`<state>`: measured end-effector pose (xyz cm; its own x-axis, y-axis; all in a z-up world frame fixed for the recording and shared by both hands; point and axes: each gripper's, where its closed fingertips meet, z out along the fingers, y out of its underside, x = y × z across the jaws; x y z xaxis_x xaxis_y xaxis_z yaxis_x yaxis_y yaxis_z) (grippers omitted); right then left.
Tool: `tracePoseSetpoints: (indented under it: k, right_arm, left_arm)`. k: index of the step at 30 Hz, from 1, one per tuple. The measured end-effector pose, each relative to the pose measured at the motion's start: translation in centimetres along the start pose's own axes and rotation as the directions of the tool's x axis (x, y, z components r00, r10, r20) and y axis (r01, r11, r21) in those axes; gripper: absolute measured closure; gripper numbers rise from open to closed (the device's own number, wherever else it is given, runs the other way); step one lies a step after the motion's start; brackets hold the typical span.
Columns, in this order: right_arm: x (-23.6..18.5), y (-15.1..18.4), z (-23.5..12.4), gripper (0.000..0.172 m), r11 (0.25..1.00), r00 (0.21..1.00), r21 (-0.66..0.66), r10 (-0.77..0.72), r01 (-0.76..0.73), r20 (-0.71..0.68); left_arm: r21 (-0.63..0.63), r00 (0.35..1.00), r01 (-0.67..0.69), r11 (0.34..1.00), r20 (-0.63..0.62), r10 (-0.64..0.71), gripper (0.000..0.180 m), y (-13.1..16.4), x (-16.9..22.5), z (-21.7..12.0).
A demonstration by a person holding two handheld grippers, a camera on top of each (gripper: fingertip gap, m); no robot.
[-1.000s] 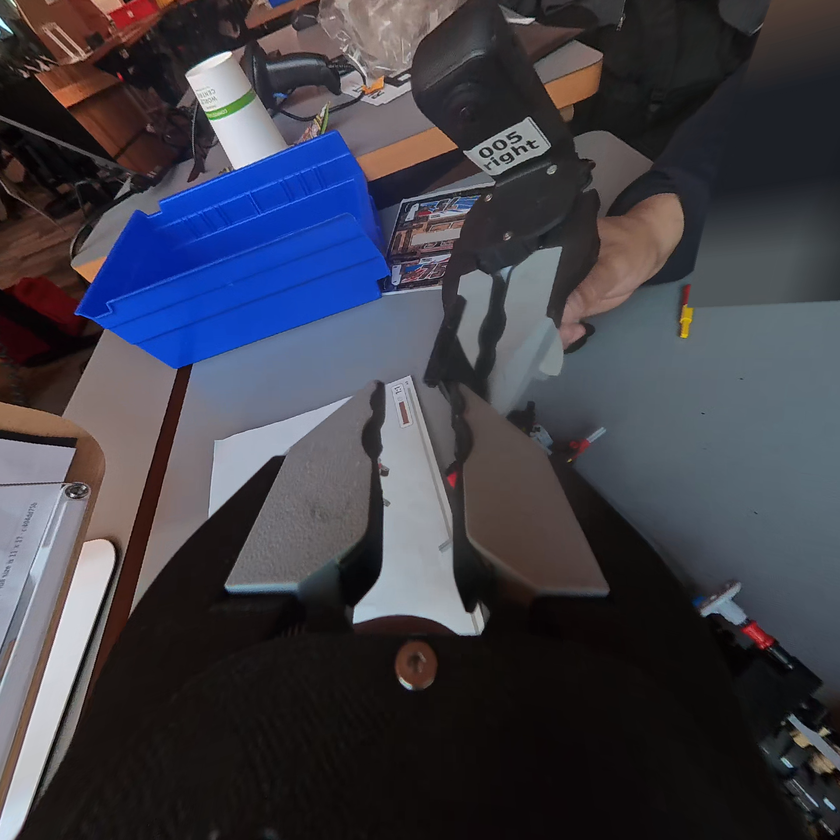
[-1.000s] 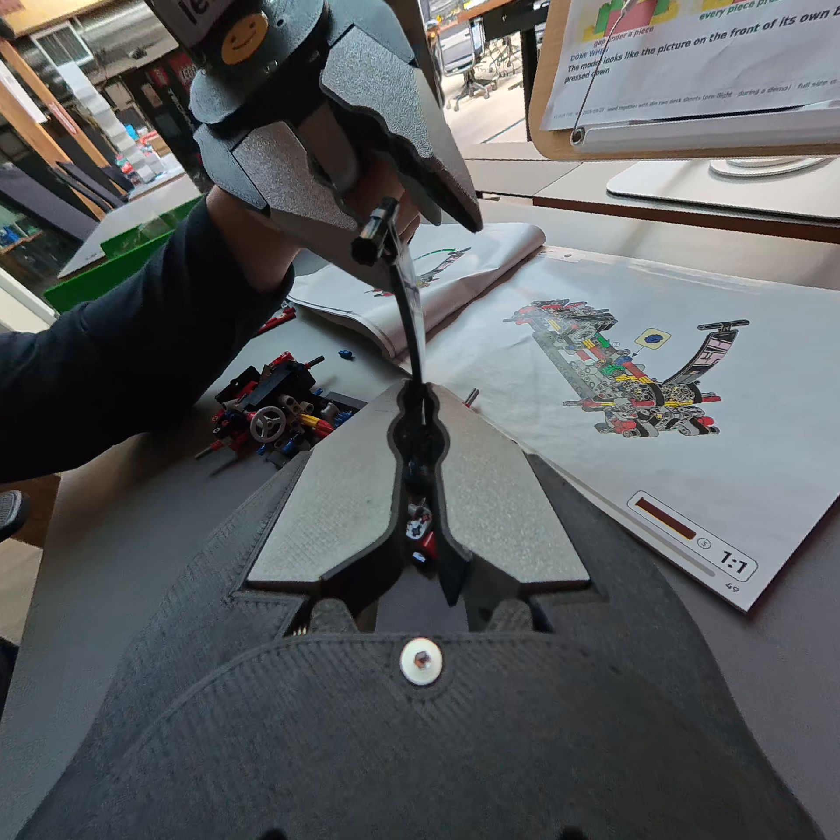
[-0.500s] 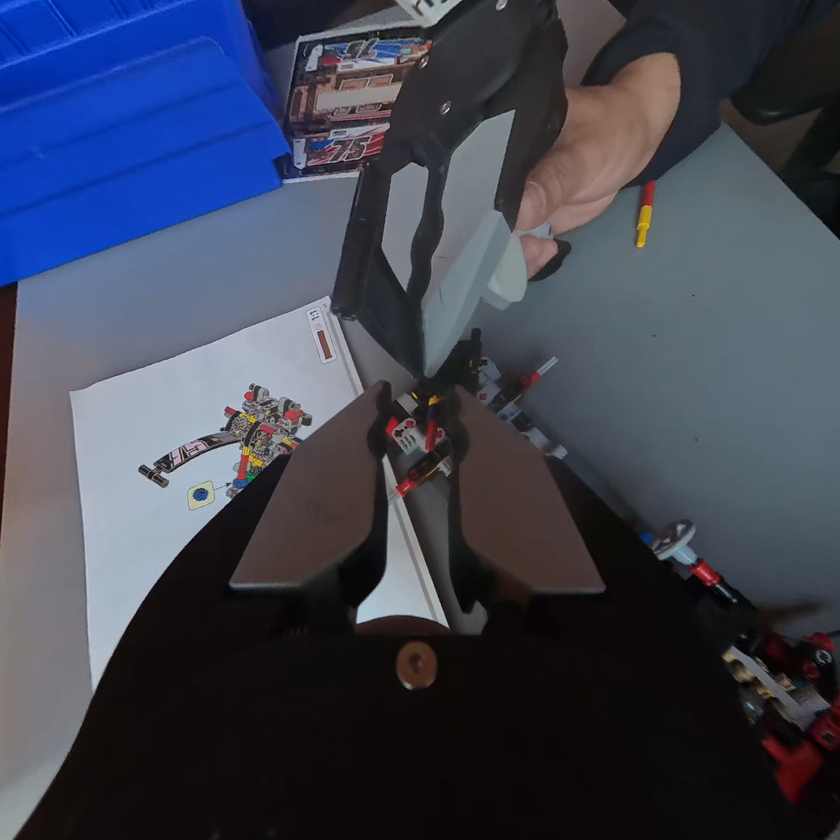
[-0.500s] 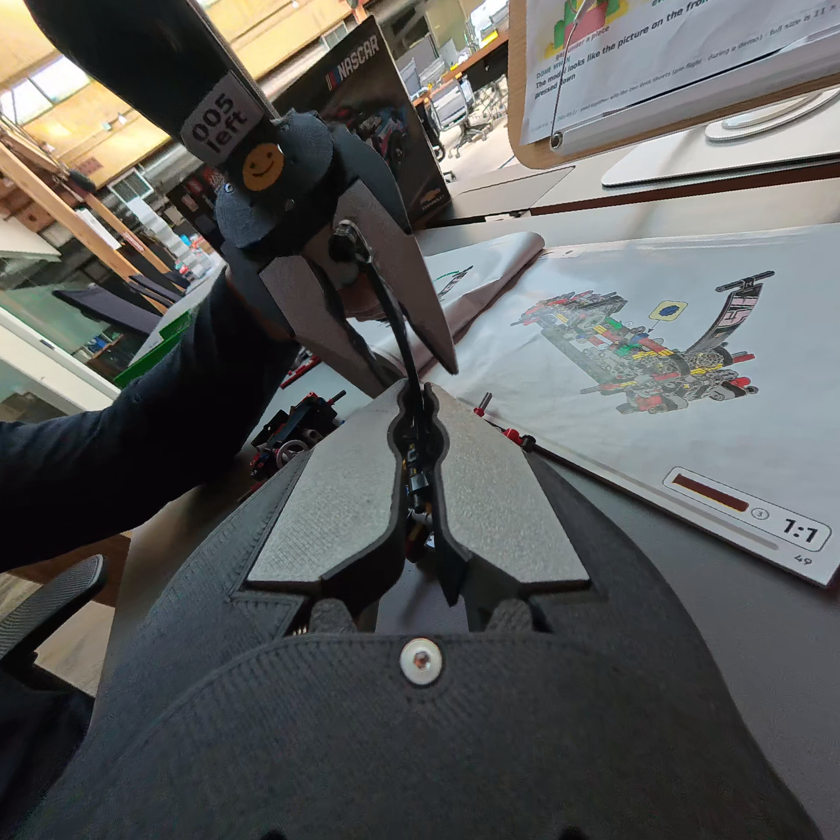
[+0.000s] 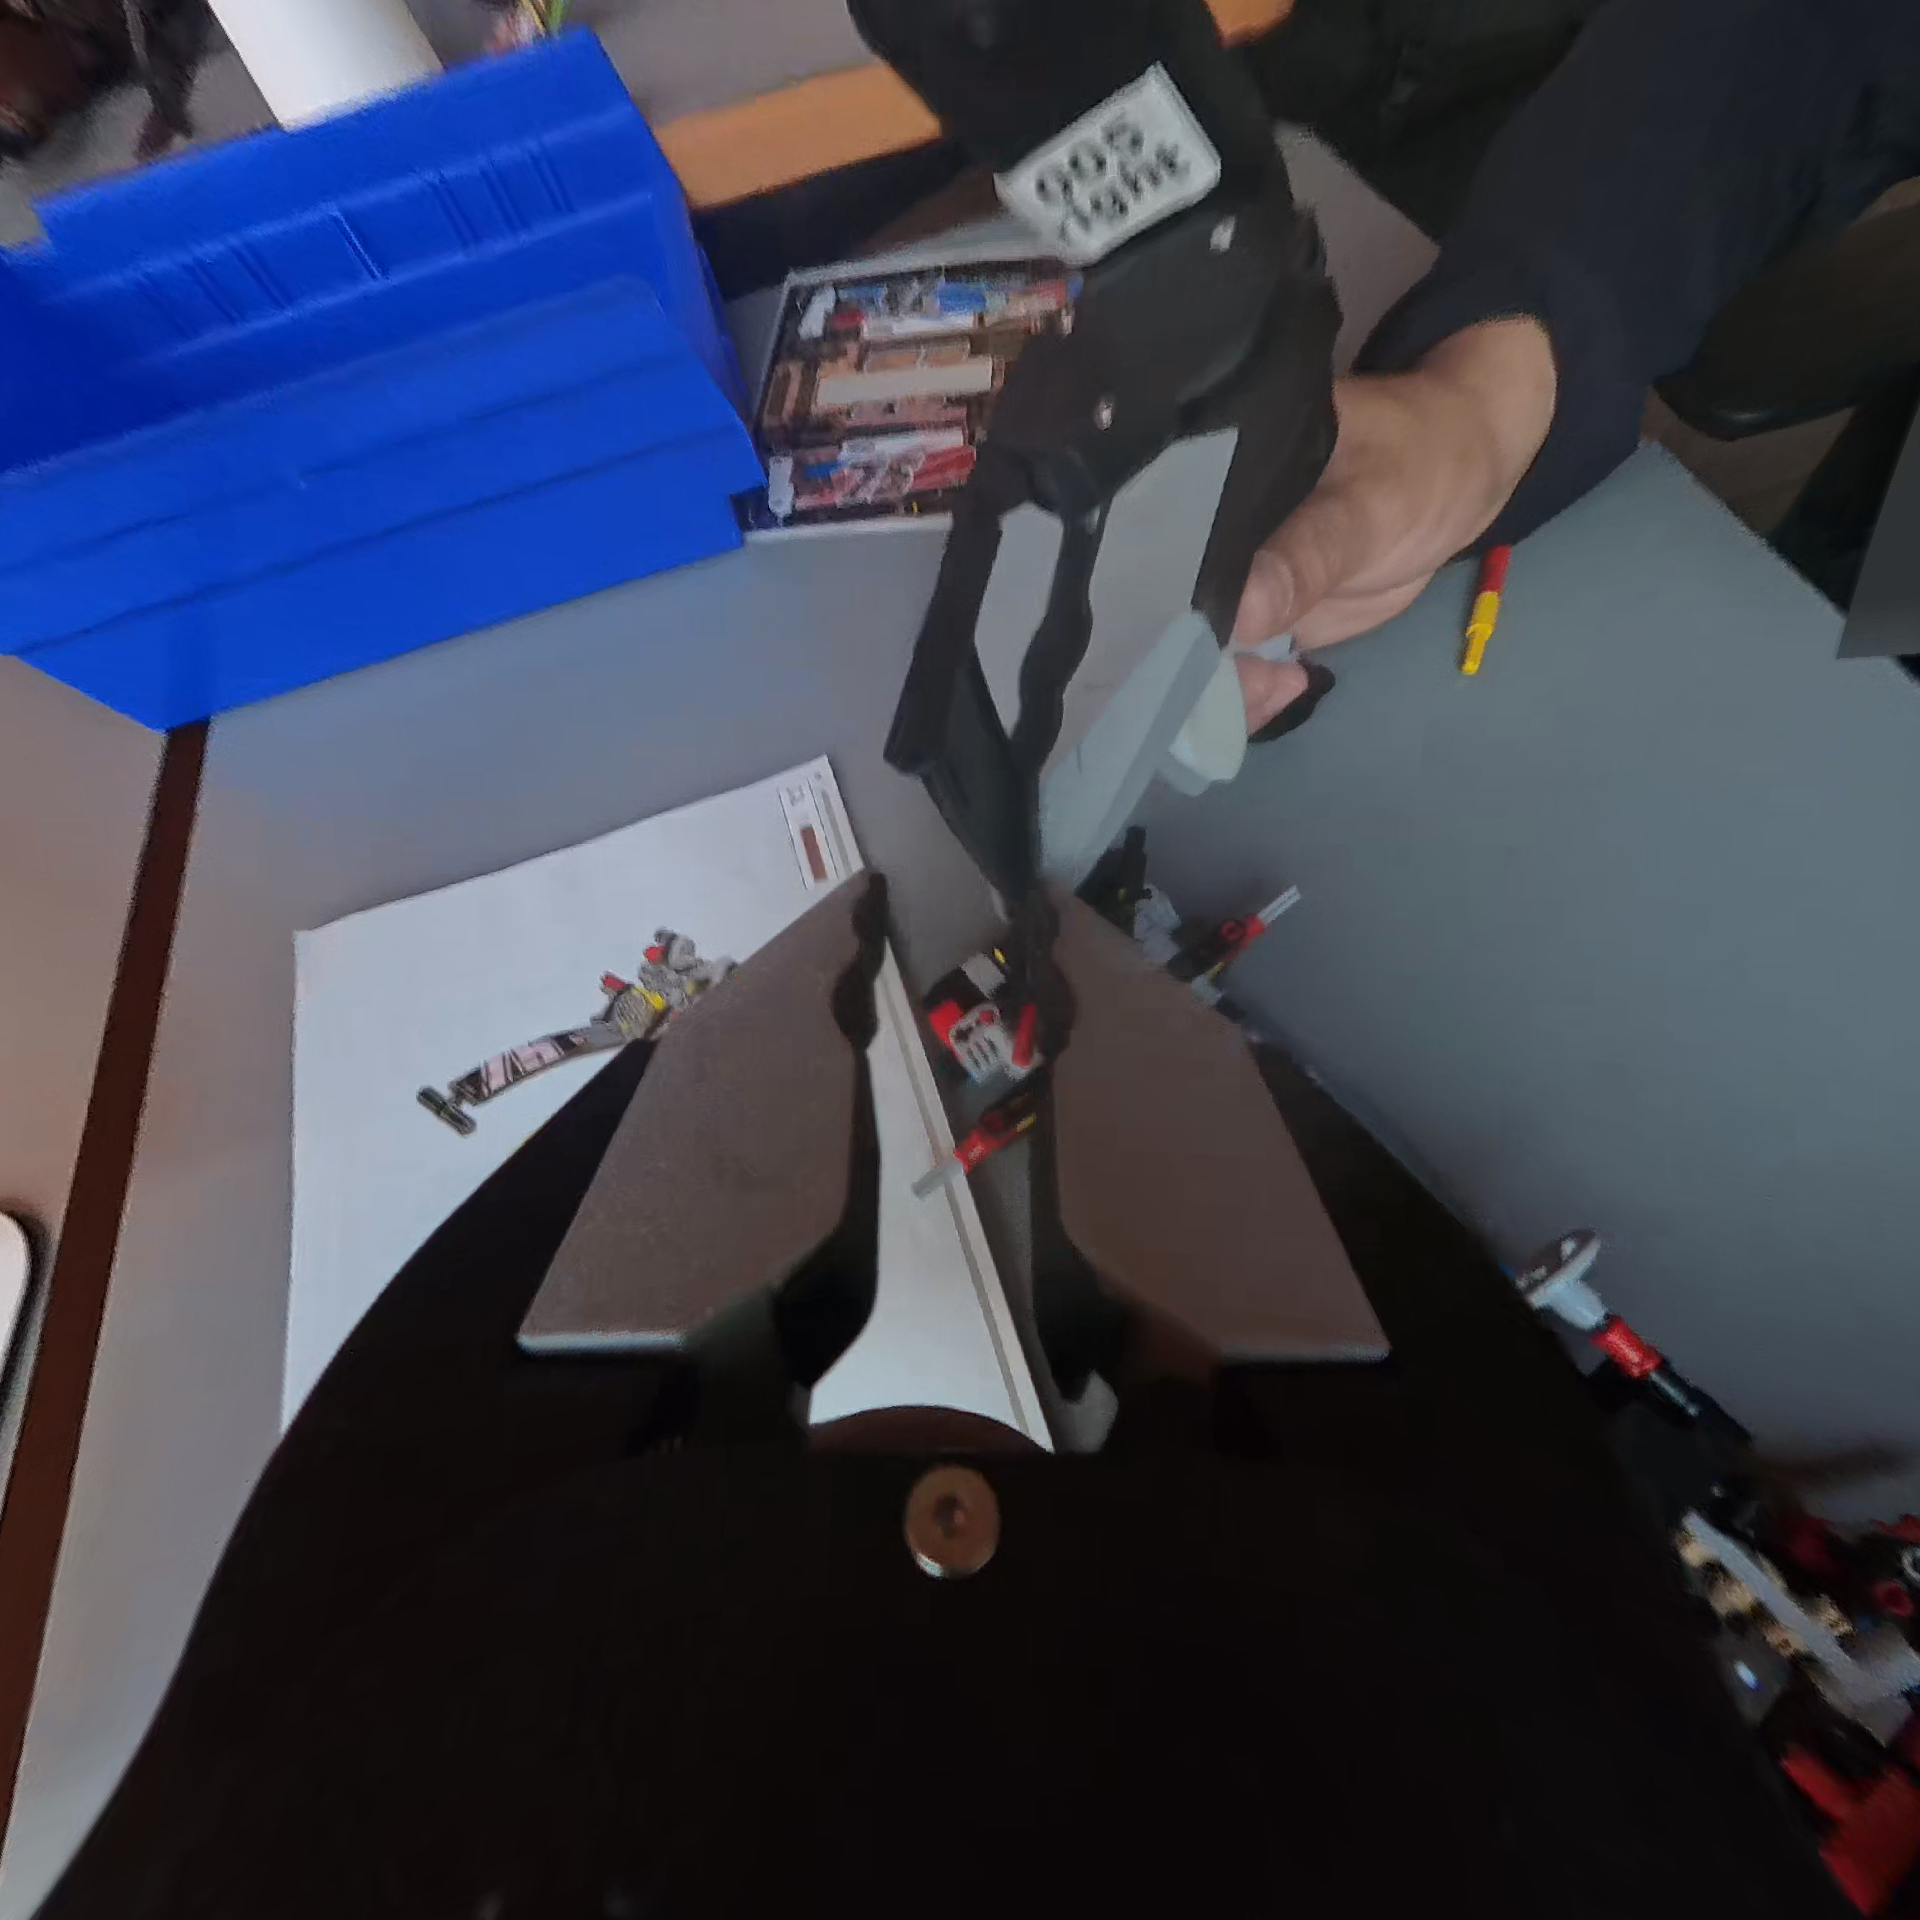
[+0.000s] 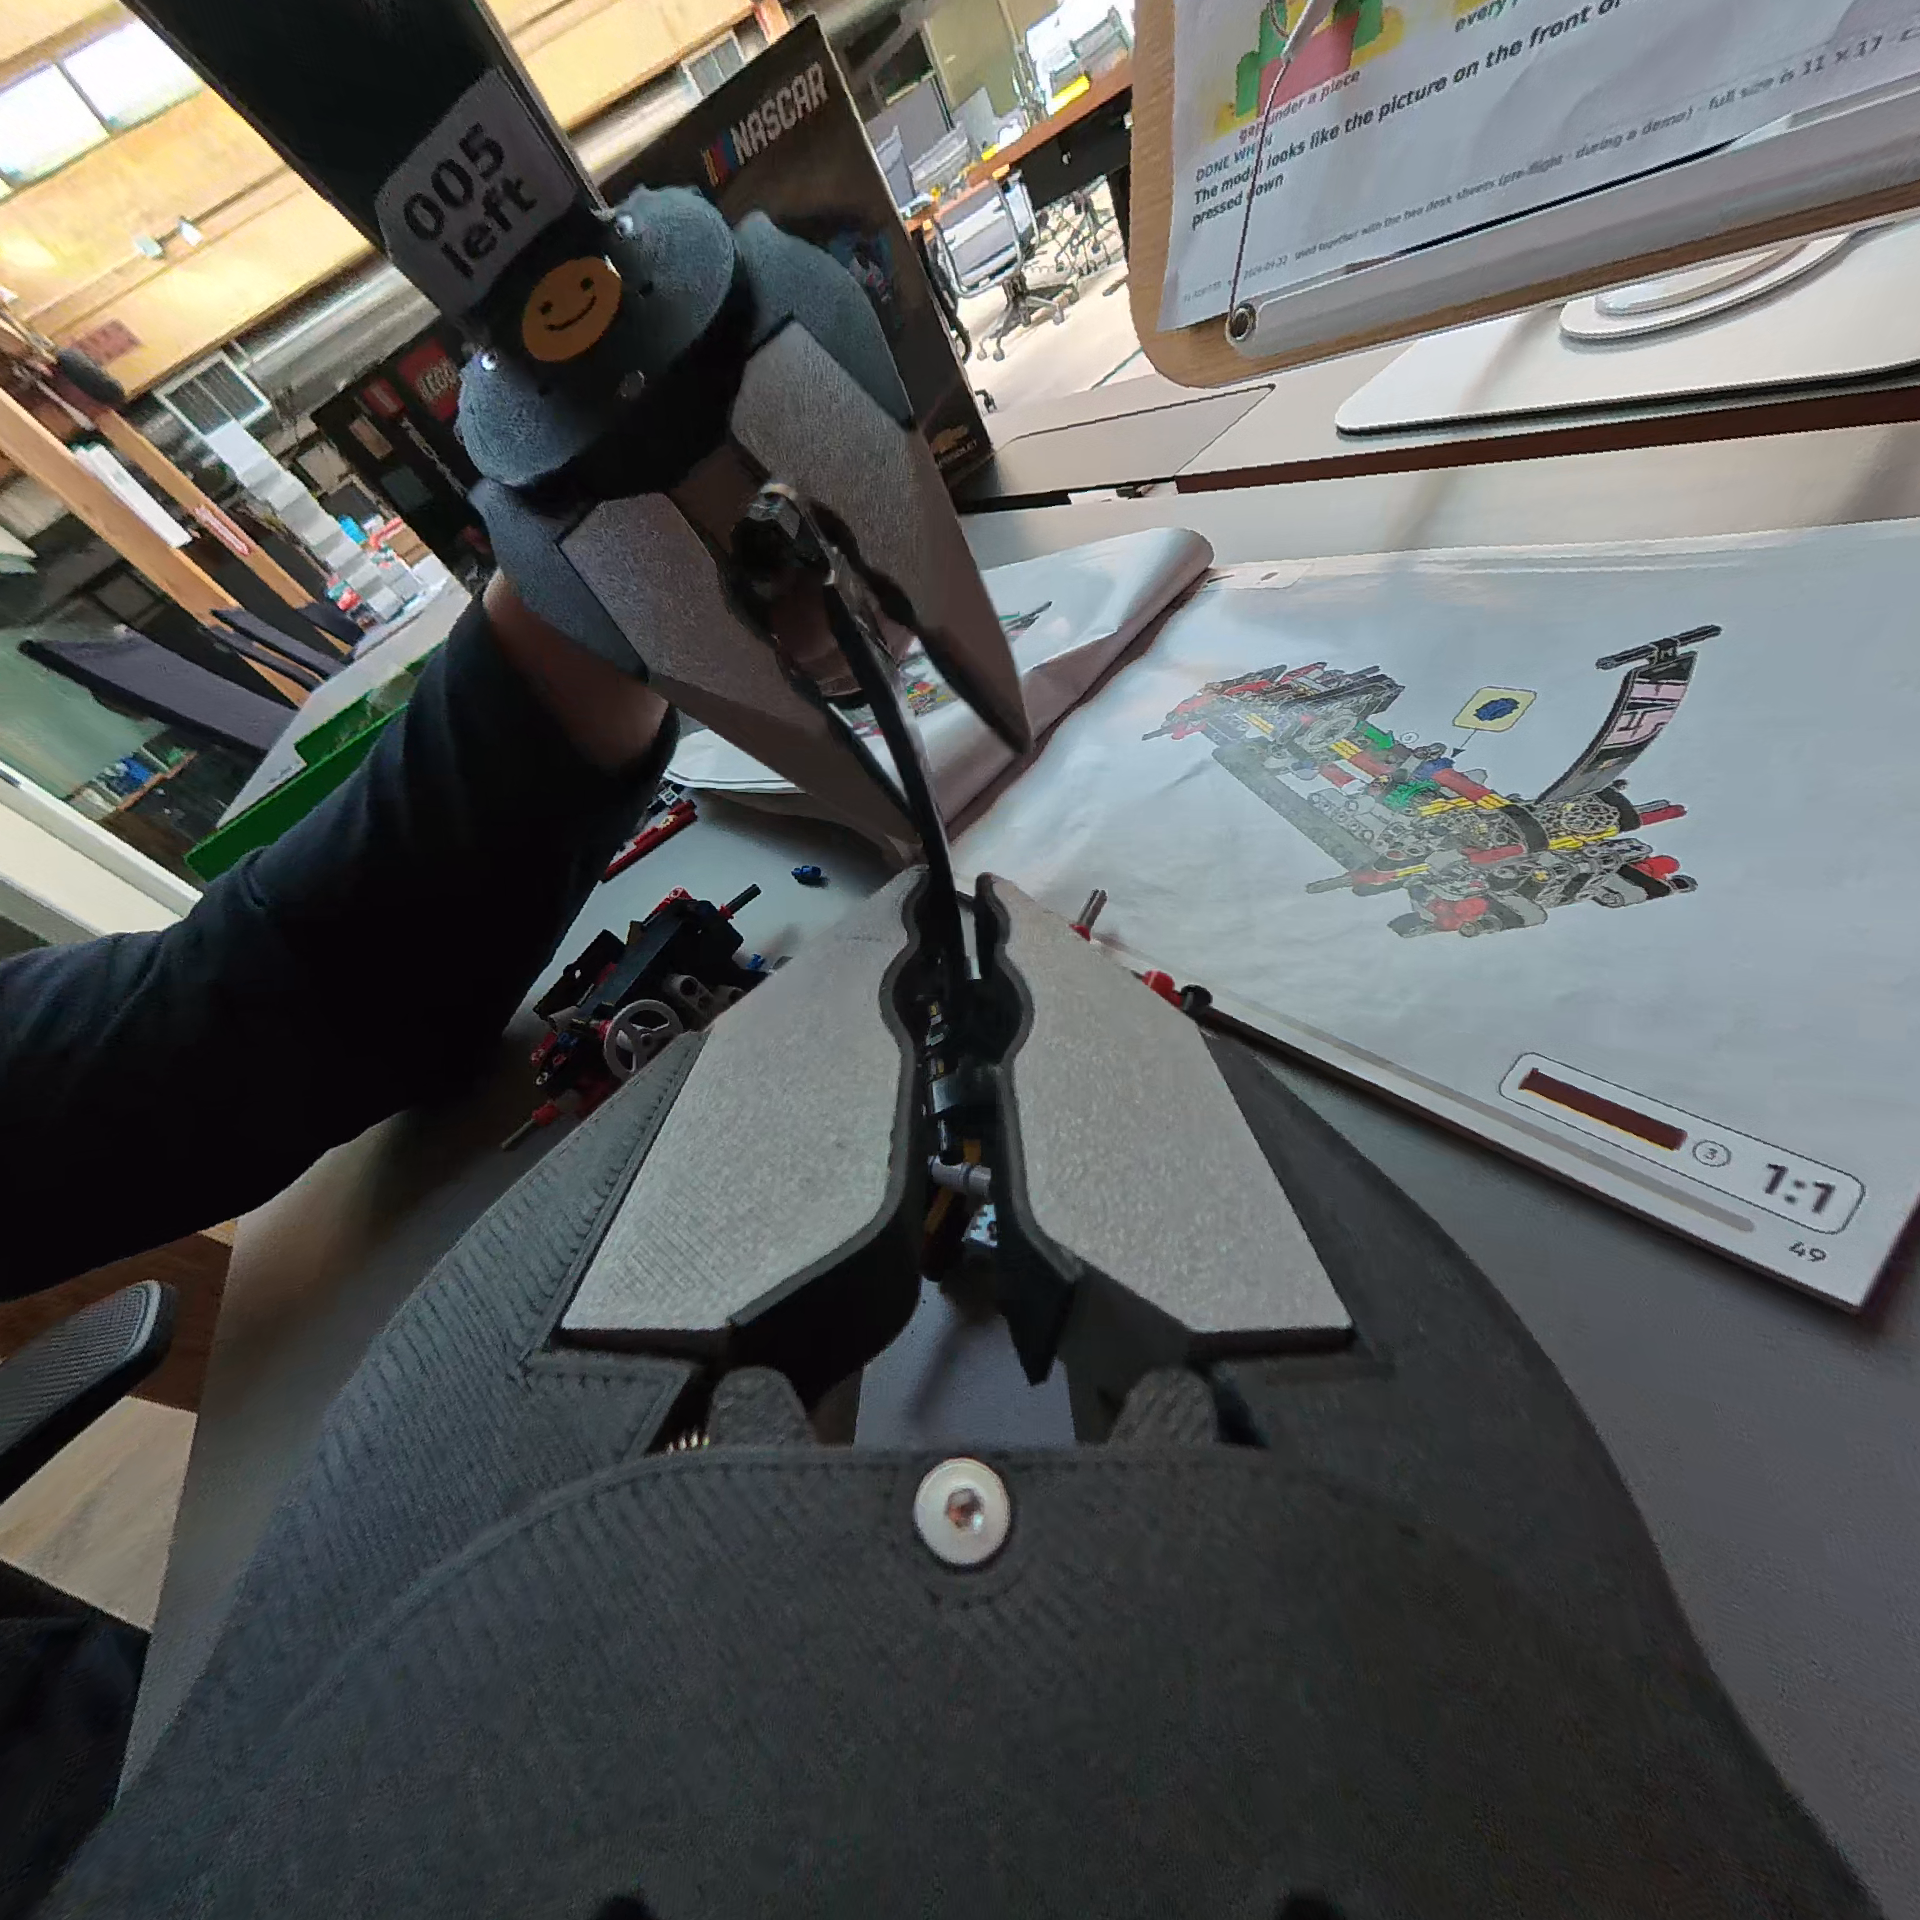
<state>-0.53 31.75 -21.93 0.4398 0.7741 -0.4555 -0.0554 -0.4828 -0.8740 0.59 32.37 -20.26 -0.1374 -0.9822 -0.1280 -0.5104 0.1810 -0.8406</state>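
My right gripper (image 6: 954, 883) is shut on the lower end of a thin black flexible rod (image 6: 894, 727). The rod curves up and away into the jaws of my left gripper (image 6: 961, 795), and its thicker black end (image 6: 769, 530) sits deep between those fingers. In the left wrist view my left gripper (image 5: 958, 894) has its fingers apart, with the table showing between them. The rod lies along one finger and is not pinched. The right gripper (image 5: 1029, 873) meets the left one tip to tip. A red, white and black brick part (image 5: 977, 1029) lies on the table below them.
A printed building sheet (image 6: 1455, 935) lies beside the grippers. Loose brick parts (image 5: 1205, 935) and a part-built dark model (image 6: 644, 987) lie on the grey table. A blue bin (image 5: 343, 364) and a picture box (image 5: 894, 384) stand farther back. A red-yellow pin (image 5: 1481, 613) lies far right. My left and right fingertips are right by each other. About 20 cm separates my right fingertips from the red-yellow pin (image 5: 1481, 613).
The left gripper dipped toward the loose parts, then tilted back up. Its fingers narrowed a little and spread again. The right gripper stayed shut on the rod, which now bends more.
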Motion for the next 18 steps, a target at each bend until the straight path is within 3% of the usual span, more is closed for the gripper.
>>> tracePoseSetpoints:
  k: [3,5,8,12,18]
  right_arm:
    - [-0.2,0.2,0.2,0.172,0.999,0.999,-0.014,-0.032,0.031,-0.012]
    - [-0.2,0.4,0.2,0.172,0.998,0.998,-0.024,-0.053,0.053,-0.024]
    - [-0.1,0.4,0.2,0.171,0.997,0.997,-0.031,-0.068,0.067,-0.040]
    - [-0.1,0.6,0.2,0.159,0.996,0.997,-0.046,-0.071,0.070,-0.033]
    - [-0.1,0.5,0.0,0.167,0.986,0.986,-0.062,-0.156,0.152,-0.061]
  left_arm:
    - [0.123,1.000,-0.007,0.992,0.005,0.006,0.153,-2.3,0.1,-0.4]
    - [0.165,1.000,-0.001,0.986,0.021,-0.003,0.166,-3.0,-0.3,-0.5]
    - [0.175,1.000,0.019,0.984,-0.002,-0.019,0.174,-3.2,-0.1,-0.3]
    - [0.177,0.999,0.016,0.984,0.036,-0.023,0.165,-3.4,-0.7,-0.2]
    - [0.185,0.999,0.020,0.983,0.025,-0.025,0.171,-3.2,-0.7,-0.4]
